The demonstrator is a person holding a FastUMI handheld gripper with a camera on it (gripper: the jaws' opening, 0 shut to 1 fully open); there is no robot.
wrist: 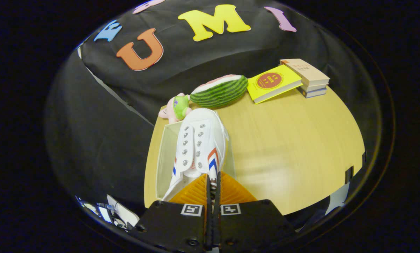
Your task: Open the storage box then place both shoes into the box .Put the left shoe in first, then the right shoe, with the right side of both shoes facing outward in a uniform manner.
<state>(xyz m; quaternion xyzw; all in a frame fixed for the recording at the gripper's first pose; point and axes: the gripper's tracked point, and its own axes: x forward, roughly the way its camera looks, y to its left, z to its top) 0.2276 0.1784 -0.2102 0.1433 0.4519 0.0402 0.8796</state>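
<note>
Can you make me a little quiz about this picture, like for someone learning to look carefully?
1. True or false: the gripper is shut on the white shoe.
2. What lies nearest the watermelon toy? A) the stacked books B) the plush toy C) the table edge by the fingers
3. Fill in: the shoe hangs over the open storage ____.

Key: 1 true; 2 B; 3 box.
</note>
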